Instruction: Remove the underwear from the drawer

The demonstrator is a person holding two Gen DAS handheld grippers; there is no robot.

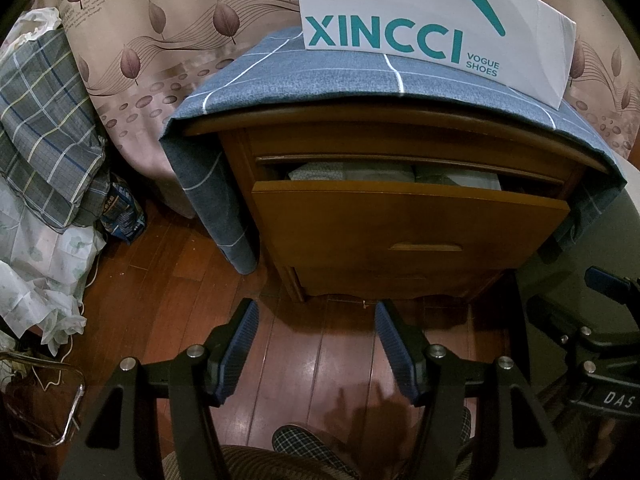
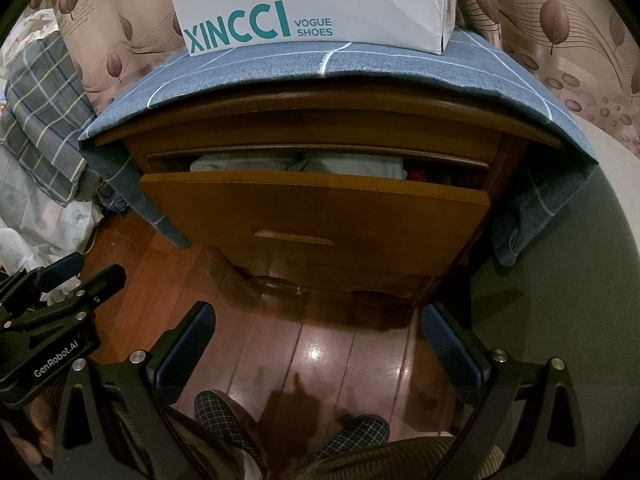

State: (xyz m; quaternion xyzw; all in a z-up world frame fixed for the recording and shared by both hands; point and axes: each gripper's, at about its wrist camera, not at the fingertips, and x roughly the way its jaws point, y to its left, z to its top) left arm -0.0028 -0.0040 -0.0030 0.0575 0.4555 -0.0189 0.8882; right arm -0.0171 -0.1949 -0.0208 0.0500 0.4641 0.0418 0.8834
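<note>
A wooden nightstand's top drawer [image 1: 408,224] [image 2: 316,216] stands pulled partly out. Pale folded garments [image 1: 392,171] [image 2: 296,165] lie inside it; which piece is the underwear I cannot tell. A red item [image 2: 419,175] shows at the drawer's right end. My left gripper [image 1: 316,312] hangs open above the floor, in front of and below the drawer, nothing between its blue pads. My right gripper [image 2: 318,316] is open wider, also over the floor before the drawer, and empty. Each gripper shows at the edge of the other's view.
A blue checked cloth [image 1: 280,76] [image 2: 360,68] covers the nightstand top, with a white shoe box [image 1: 432,20] [image 2: 316,4] on it. Plaid bedding [image 1: 44,128] and bags pile up at left. Leaf-print curtain behind. The person's slippers [image 2: 224,416] rest on the wooden floor [image 1: 320,360].
</note>
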